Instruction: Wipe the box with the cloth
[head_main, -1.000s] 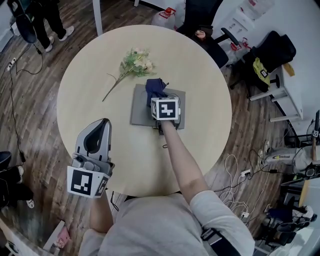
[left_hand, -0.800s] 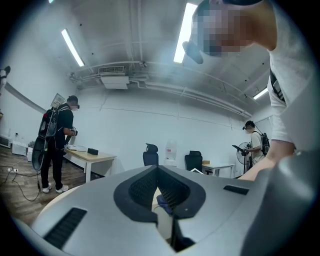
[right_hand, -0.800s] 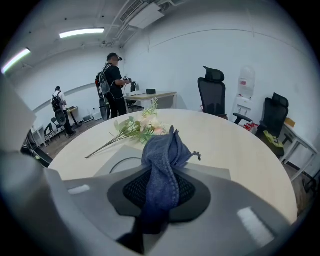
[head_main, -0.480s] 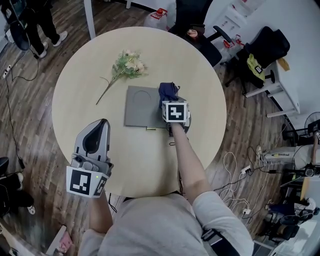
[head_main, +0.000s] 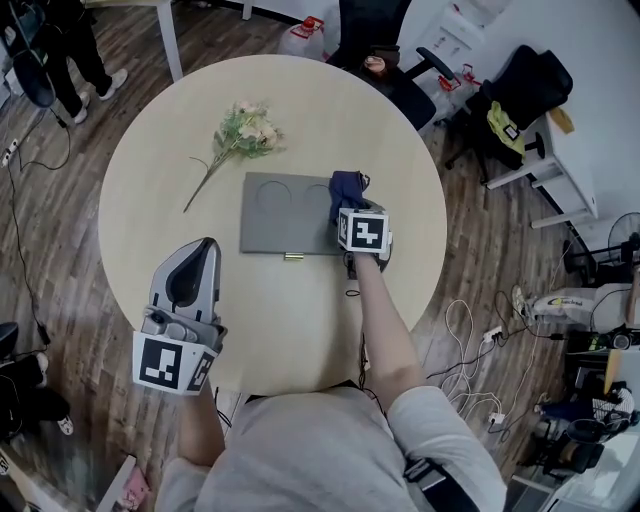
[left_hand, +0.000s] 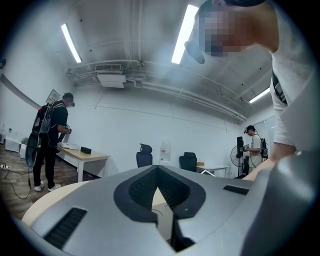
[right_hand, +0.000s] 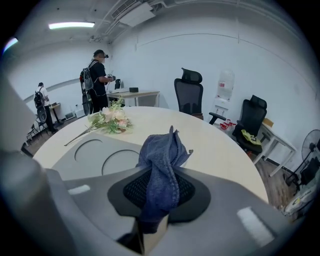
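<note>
A flat grey box with two round hollows in its lid lies in the middle of the round table. My right gripper is shut on a dark blue cloth at the box's right end. In the right gripper view the cloth bunches up between the jaws, with the box lying to the left. My left gripper hovers over the table's near left part, away from the box, jaws closed together with nothing in them.
A spray of artificial flowers lies on the table beyond the box's left end. Office chairs stand at the table's far side. A small brass-coloured piece sits at the box's near edge. People stand in the background.
My right gripper has drawn the cloth rightward across the box lid, from near its middle to its right end. The left gripper has stayed in place.
</note>
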